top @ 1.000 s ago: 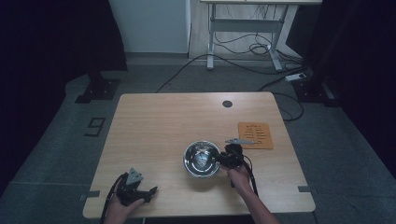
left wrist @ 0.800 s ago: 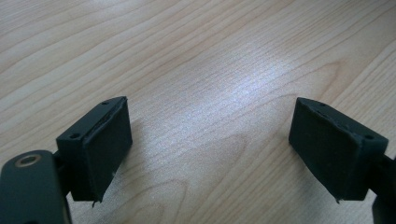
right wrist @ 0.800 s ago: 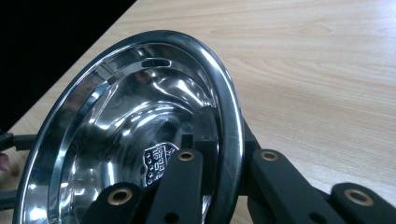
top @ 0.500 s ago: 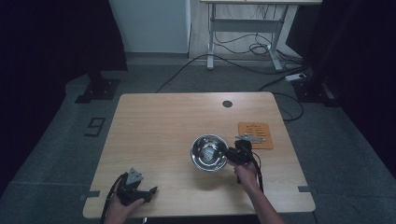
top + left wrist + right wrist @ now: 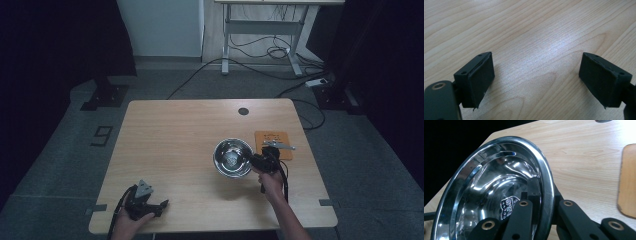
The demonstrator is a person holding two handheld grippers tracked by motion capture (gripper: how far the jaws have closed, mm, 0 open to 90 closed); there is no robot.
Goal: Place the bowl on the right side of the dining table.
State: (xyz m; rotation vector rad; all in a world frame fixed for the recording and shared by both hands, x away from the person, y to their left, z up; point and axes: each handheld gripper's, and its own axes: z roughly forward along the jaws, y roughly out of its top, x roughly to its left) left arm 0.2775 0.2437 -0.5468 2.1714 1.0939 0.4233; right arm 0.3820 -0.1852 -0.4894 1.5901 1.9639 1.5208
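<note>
1. High view: the right tongs (image 5: 256, 162) pinch the near-right rim of a steel bowl (image 5: 232, 157), which sits over the right half of the tabletop (image 5: 175, 145), just left of an orange mat (image 5: 273, 143). A small grey object lies on the mat; what it is I cannot tell from here. Gripping the rim leaves the bowl's hollow free. The left tongs (image 5: 159, 205) rest at the near-left corner, well apart from the bowl.
2. Left gripper view: the jaws stand wide apart over bare wood, holding nothing, probably parked until needed.
3. Right gripper view: the bowl (image 5: 496, 192) is tilted, one jaw inside and one outside its wall, clamped tight; it looks lifted off the wood.
</note>
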